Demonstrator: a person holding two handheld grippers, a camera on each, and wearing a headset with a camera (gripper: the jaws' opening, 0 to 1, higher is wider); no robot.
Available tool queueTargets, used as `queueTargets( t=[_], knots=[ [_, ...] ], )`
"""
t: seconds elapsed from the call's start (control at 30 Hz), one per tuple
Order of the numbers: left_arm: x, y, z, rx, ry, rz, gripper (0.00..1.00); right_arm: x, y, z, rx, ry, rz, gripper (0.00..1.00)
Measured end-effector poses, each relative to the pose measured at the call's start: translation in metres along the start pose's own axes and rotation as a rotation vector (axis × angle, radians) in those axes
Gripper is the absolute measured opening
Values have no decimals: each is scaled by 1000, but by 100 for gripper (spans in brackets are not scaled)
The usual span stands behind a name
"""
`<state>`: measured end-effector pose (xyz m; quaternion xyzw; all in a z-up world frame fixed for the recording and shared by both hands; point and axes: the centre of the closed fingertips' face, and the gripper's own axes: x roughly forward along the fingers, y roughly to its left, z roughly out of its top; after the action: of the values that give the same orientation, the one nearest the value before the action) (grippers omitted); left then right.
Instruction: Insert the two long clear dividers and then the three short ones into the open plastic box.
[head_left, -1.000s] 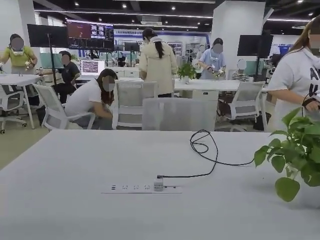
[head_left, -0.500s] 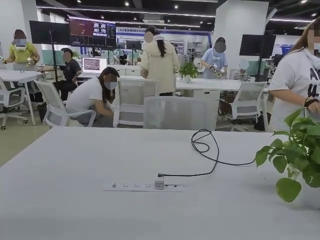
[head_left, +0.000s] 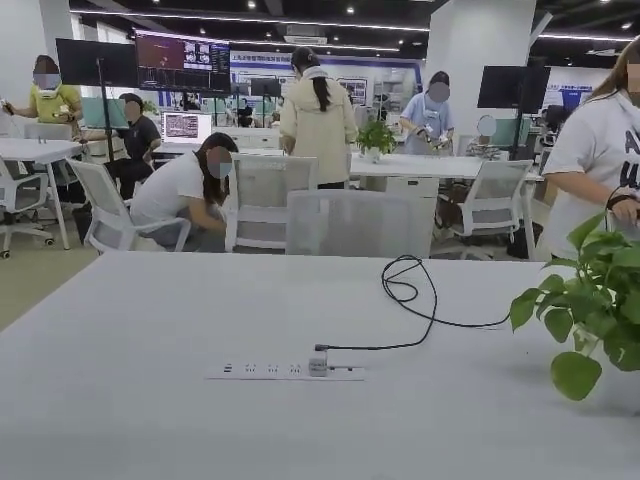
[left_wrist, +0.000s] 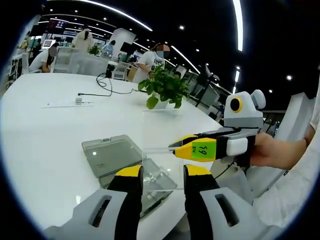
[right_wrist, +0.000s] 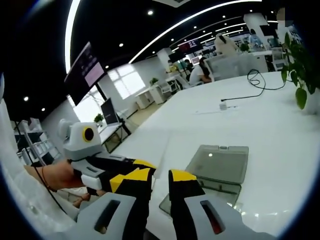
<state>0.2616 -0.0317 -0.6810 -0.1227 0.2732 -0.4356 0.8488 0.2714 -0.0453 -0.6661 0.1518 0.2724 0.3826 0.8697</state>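
My left gripper (left_wrist: 163, 174) is spread, with the smoky hinged plastic box (left_wrist: 112, 152) lying open just ahead. The right gripper (left_wrist: 174, 147) pinches a clear flat divider (left_wrist: 160, 125), its glassy edges barely traceable.

Cool, even light from ceiling strips (left_wrist: 237, 25) and recessed spots floods the open office, leaving the white tabletop (head_left: 150, 350) bright and almost shadowless. The head view is slightly soft: the power strip (head_left: 285, 372) looks smeared and the far desks hazy. In both gripper views the fisheye lens bends the light strips into long arcs and curves the table's edge. Windows (right_wrist: 127, 80) burn out to white in the right gripper view, where a single glint sits on the lid of the open plastic box (right_wrist: 225, 167). In the left gripper view the clear divider (left_wrist: 160, 135) reads only as pale edges and a dull sheen.
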Motion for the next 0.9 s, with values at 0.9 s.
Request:
queueTargets(
  t=[0.9],
  knots=[
    [-3,-4,-13,72,25,-54,41,-1,-14,4,107,23,-76,7]
  ],
)
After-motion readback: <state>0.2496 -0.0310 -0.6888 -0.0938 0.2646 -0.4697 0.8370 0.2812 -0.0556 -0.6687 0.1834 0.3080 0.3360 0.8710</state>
